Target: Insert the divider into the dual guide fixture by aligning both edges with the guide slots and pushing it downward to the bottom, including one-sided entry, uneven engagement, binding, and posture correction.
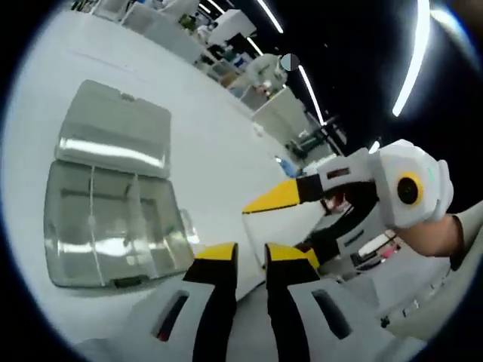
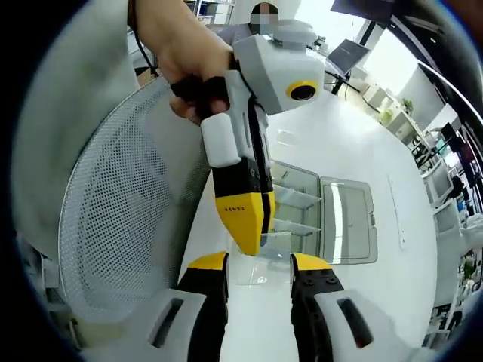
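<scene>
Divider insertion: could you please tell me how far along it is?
Done: the box lies open, with two dividers apparently already seated. In hand: the left tool holds a clear divider in the air, short of the box. Left: align both edges with the slots and push it down.

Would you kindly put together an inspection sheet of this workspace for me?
Surface: white table, bare around the fixture.
Job's things: clear guide fixture, lid open; transparent divider held above the table, not yet in the slots.
Clutter: nothing seen.
Grippers: left hand-held gripper tip meets the divider; right hand-held gripper beside it; grip unclear.
Cables: nothing seen.
Surroundings: mesh chair back, ceiling light strips, other benches behind.
</scene>
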